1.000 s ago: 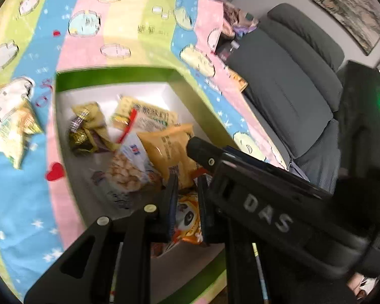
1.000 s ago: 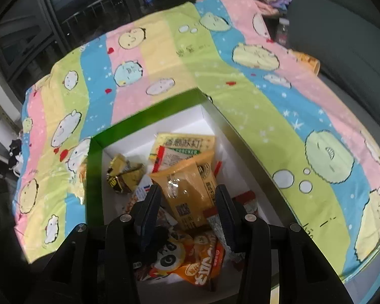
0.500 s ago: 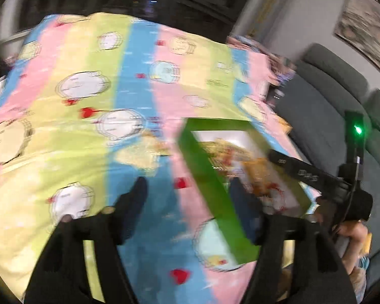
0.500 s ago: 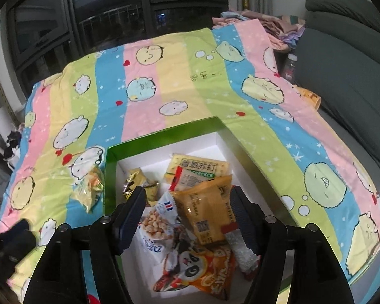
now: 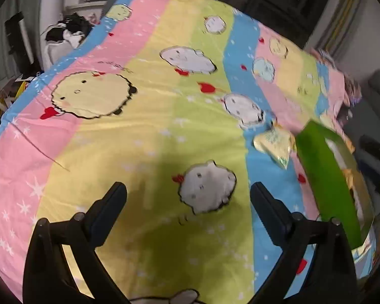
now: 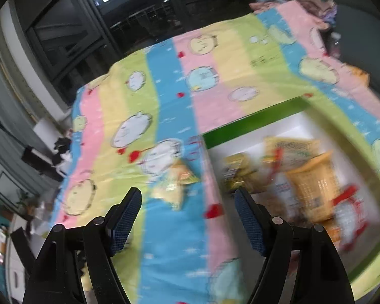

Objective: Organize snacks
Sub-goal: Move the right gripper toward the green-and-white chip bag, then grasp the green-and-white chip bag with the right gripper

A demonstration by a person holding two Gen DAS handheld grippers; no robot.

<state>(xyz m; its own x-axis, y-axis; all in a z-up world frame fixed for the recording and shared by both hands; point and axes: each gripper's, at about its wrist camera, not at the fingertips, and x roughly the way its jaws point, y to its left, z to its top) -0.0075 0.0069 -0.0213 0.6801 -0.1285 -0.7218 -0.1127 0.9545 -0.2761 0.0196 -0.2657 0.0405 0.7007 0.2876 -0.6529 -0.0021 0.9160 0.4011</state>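
Observation:
A green-walled box with a white inside holds several snack packets, among them an orange bag. In the left wrist view the box is at the far right. One yellow-green snack packet lies loose on the striped cloth left of the box; it also shows in the left wrist view. My right gripper is open and empty, held above the cloth just short of the loose packet. My left gripper is open and empty over bare cloth, well left of the packet.
The striped cartoon cloth covers the whole surface. A grey sofa stands to the right. Dark windows are behind. Clutter and dark clothes lie past the cloth's far left edge.
Both grippers have left the box and swung left. The left one opened wide and now faces bare cloth. The right one opened wider and now faces the loose packet.

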